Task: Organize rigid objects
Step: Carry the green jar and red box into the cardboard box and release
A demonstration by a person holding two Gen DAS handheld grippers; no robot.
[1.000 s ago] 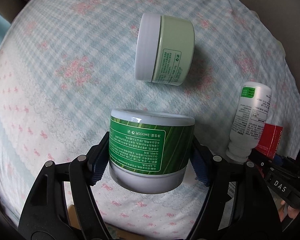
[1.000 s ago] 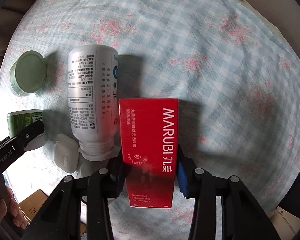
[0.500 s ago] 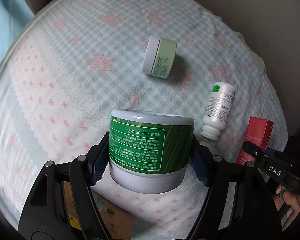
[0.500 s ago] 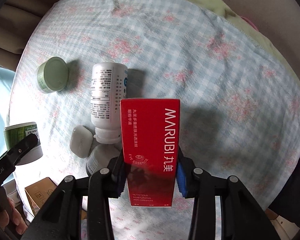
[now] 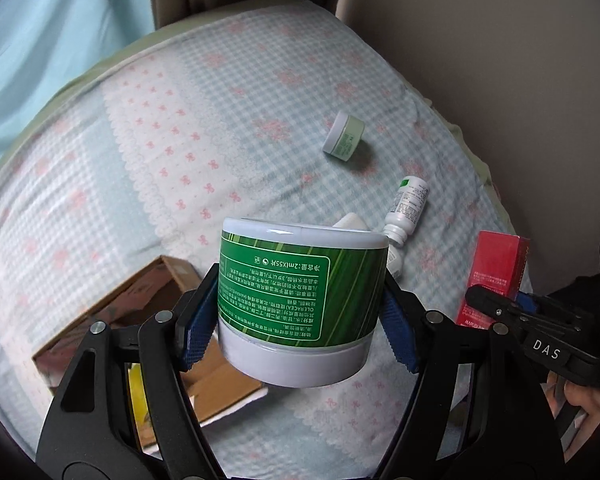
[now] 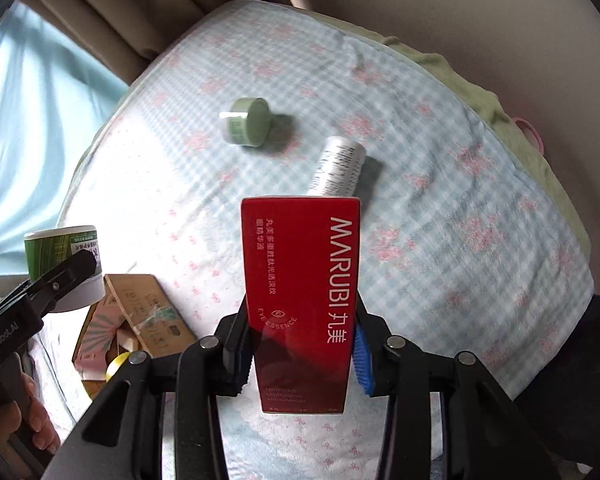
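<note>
- The green jar (image 5: 302, 304) is held by the left gripper (image 5: 296, 328), with the blue pads (image 5: 194, 332) pressed on its two sides; the jar is upside down, as the label text is inverted, and it is kept in the air above the bed cover (image 5: 180, 128).
- The same jar (image 6: 62, 258) is seen at the left edge of the right wrist view, with a black finger of the left gripper across it.
- The red box (image 6: 302, 300) marked MARUBI is clamped by the right gripper (image 6: 300, 356) near its lower part, and it stands upright between the fingers, above the cover (image 6: 460, 220).
- In the left wrist view the red box (image 5: 496, 272) is seen at the right, with the right gripper in front of it.
- A small pale green jar (image 5: 344, 136) is lying on its side on the cover, well apart from both grippers; it is seen also in the right wrist view (image 6: 246, 122).
- A white bottle (image 5: 408, 210) is lying on the cover near it, partly hidden behind the red box in the right wrist view (image 6: 338, 168).
- A small white case (image 5: 350, 222) is partly hidden behind the green jar.
- An open carton (image 5: 140, 312) is lying on the cover under the left gripper; something yellow (image 5: 138, 396) is seen inside, but it cannot be told what it is.
</note>
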